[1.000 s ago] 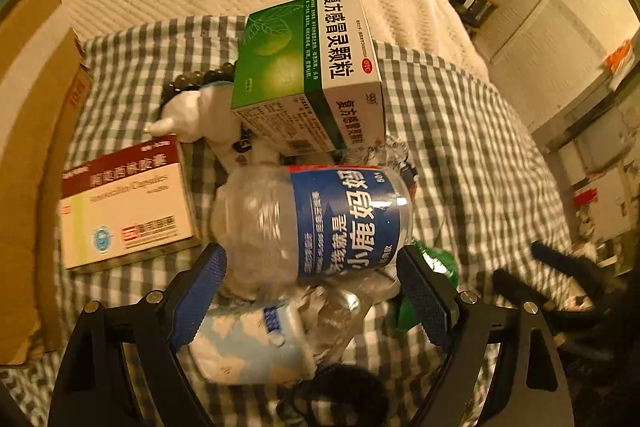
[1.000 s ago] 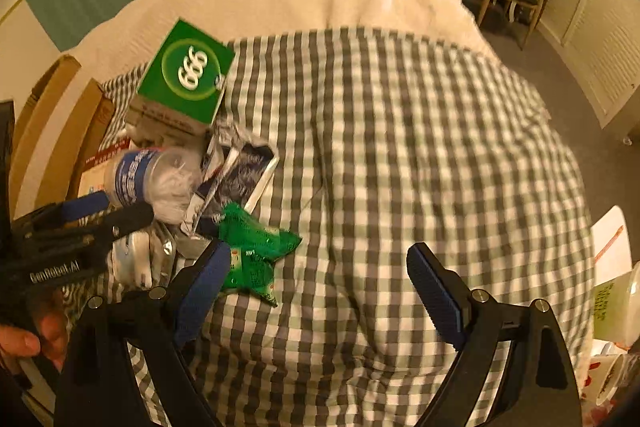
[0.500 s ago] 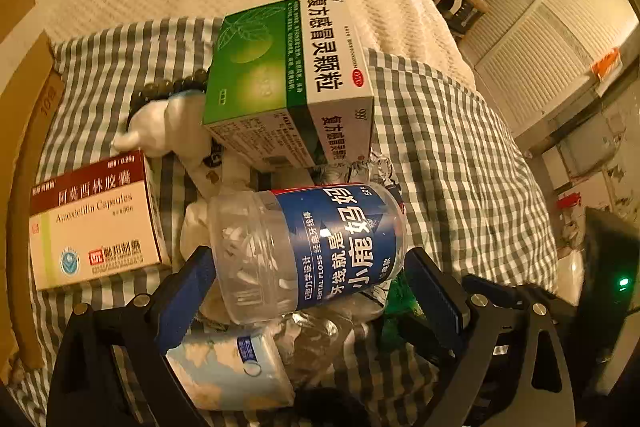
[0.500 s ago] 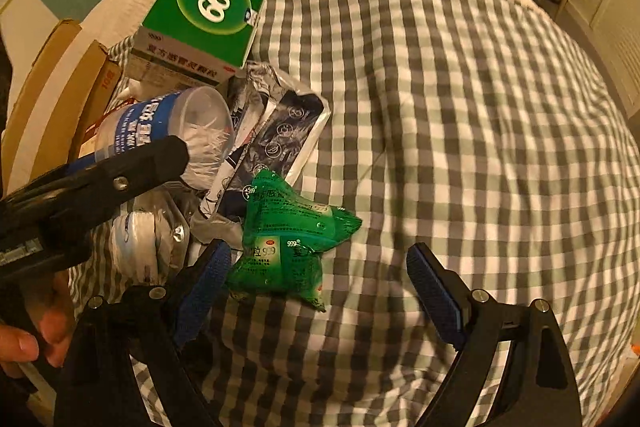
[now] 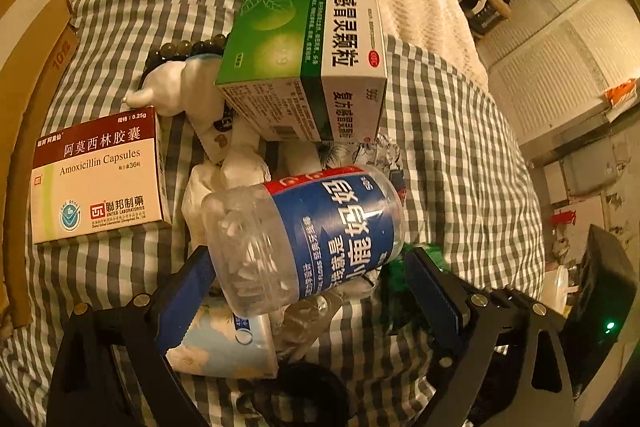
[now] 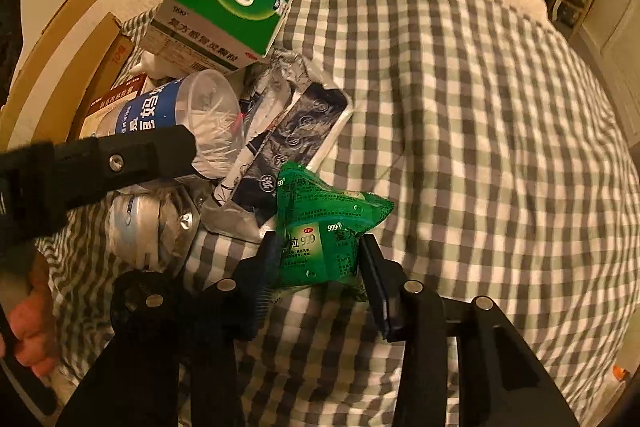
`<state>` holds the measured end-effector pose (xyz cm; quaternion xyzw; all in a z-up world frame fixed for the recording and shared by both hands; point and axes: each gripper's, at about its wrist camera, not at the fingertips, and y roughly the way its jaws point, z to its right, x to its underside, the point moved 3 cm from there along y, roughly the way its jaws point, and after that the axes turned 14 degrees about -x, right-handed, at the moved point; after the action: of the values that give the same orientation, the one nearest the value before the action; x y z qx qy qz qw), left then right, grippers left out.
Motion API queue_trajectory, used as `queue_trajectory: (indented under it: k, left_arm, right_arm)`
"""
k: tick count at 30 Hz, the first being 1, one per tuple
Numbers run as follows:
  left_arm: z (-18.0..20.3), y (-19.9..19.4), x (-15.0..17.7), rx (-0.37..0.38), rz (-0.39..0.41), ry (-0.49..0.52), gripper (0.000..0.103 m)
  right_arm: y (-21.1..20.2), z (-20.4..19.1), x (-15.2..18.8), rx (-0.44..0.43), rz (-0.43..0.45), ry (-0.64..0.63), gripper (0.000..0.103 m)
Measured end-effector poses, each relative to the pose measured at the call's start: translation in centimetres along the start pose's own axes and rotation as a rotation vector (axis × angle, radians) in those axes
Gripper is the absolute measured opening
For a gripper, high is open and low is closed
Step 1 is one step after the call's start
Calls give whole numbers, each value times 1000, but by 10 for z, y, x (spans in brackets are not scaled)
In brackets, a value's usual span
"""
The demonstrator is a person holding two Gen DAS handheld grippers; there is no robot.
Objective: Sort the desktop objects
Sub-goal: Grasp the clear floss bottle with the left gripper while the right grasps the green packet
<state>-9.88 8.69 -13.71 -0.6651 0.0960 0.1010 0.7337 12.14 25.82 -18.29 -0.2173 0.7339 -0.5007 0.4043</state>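
A green sachet pack lies at the pile's edge on the checked cloth. My right gripper is closing on it, and both pads touch its sides and squeeze it. In the left wrist view a clear jar of cotton swabs with a blue label lies on its side between the wide fingers of my left gripper, which is open. The same jar shows in the right wrist view under a black left finger.
The pile holds a green and white medicine box, an amoxicillin box, a white figurine, a bead bracelet, a tissue pack and a dark foil packet. A cardboard box stands at the left. A hand holds the left gripper.
My right gripper has come down over the green sachet and its jaws have narrowed from wide apart to touching it. The left gripper has rolled a little, with the jar still between its fingers.
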Motion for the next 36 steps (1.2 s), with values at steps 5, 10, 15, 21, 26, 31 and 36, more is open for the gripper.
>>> queue_trajectory:
  k: [5, 10, 15, 21, 26, 31, 36]
  left_arm:
    - [0, 2, 0, 8, -67, -54, 96]
    - [-3, 2, -2, -5, -96, -103, 97]
    - [5, 2, -3, -69, -101, -110, 98]
    - [14, 12, -7, -162, -95, -125, 98]
    - [12, 31, -11, -194, -92, -65, 98]
    - [-1, 31, -12, -141, -31, -32, 95]
    - [-5, 18, -9, -131, 10, 33, 94]
  right_arm:
    - [-5, 7, 5, 5, 14, 22, 40]
    - [-4, 9, 2, 0, 5, 21, 40]
    - [-4, 5, -1, -2, 10, 25, 40]
    - [2, -3, -4, 10, 6, 8, 40]
    - [7, -2, -5, 20, 2, 3, 40]
    - [4, 8, -1, 19, 8, 14, 40]
    - [-5, 13, 3, 12, 16, 15, 39]
